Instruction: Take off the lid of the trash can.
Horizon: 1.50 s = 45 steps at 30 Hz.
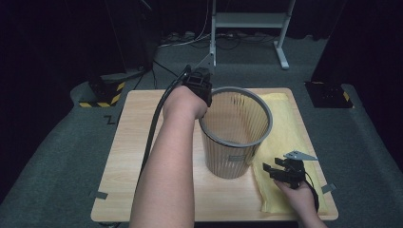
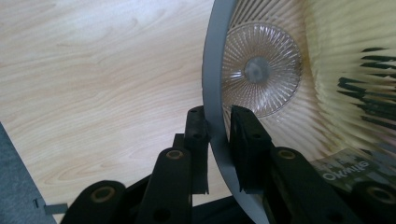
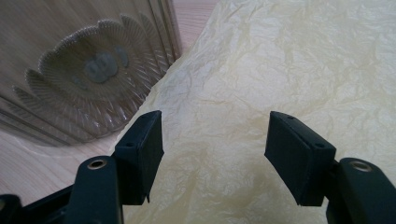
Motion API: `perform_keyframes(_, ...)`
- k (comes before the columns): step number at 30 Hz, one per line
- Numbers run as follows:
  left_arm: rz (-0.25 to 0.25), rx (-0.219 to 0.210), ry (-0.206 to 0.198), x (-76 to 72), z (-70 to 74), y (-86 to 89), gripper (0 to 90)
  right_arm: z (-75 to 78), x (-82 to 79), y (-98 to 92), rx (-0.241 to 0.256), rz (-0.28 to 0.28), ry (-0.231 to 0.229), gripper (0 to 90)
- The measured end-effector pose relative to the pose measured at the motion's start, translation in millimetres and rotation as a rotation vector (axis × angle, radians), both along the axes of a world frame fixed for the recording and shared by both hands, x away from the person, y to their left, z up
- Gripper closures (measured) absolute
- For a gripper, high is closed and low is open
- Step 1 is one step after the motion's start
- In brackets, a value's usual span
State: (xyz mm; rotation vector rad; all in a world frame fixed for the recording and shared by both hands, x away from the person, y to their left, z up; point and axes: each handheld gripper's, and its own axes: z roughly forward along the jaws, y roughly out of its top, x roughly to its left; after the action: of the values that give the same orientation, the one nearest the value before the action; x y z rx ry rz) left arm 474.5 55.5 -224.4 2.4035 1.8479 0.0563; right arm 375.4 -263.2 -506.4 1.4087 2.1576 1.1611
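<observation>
The left gripper [image 2: 218, 128] is clamped on the grey rim of the wastebasket [image 1: 236, 133], one jaw outside the wall and the other inside, as the left gripper view shows. The wastebasket stands upright near the middle of the table [image 1: 142, 142], directly ahead of and below that gripper, with its ribbed translucent wall dropping away from the jaws toward a round, ridged base.

It looks like thin moulded plastic: probably light and easy to lift or tip from one point, but with a wall that may flex. The rim is the stiffest part and the sensible place to hold, though it is smooth, so a one-sided pinch could let the wastebasket swing or slip round if it is raised quickly.

The right gripper [image 3: 212, 151] is released, its jaws spread wide and holding nothing, hovering just above the yellow bag [image 3: 289, 70]. This crinkled sheet lies flat on the table under and ahead of that gripper, reaching up beside the foot of the wastebasket, which sits to the upper left in the right gripper view. The sheet looks thin, soft and limp; it will likely need pinching at an edge or a raised wrinkle, since flat film gives the jaws little to bite.

Little stands in the way: the wastebasket's foot close beside the sheet may pin or crowd its near edge. A label [image 2: 348, 170] sits on the inner wall just right of the left gripper.
</observation>
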Motion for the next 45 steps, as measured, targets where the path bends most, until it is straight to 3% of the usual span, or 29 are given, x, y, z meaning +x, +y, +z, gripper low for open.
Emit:
perform_keyframes(8, 0.011, -0.056, -0.045, -2.9, 7.9, 7.5, 78.8, 0.1, -0.1, 0.9, -0.005, -0.002, -0.002, 36.5)
perform_keyframes(14, 0.060, -0.108, -0.068, -5.5, 11.8, 21.3, 79.8, -0.4, 0.0, 1.6, -0.008, 0.001, -0.003, 36.5)
perform_keyframes(16, 0.076, -0.147, -0.069, -6.3, 13.9, 27.6, 79.9, -0.4, 0.0, 1.6, -0.011, 0.003, -0.005, 36.4)
perform_keyframes(22, 0.110, -0.174, -0.096, -8.8, 19.2, 43.0, 82.3, -0.8, 0.1, 2.5, -0.012, 0.006, -0.002, 36.5)
perform_keyframes(25, 0.107, -0.179, -0.097, -9.4, 19.4, 49.4, 82.6, -0.8, 0.0, 2.7, -0.012, 0.005, -0.003, 36.5)
perform_keyframes(36, 0.130, -0.270, -0.106, -11.1, 16.6, 68.8, 83.4, -1.0, -0.1, 2.8, -0.013, 0.004, -0.001, 36.5)
perform_keyframes(41, 0.146, -0.348, -0.101, -11.8, 13.1, 77.3, 83.4, -1.1, -0.2, 2.9, -0.014, 0.003, -0.001, 36.5)
perform_keyframes(45, 0.145, -0.351, -0.104, -12.5, 11.5, 83.8, 83.4, -0.9, -0.3, 3.0, -0.015, 0.005, -0.002, 36.5)
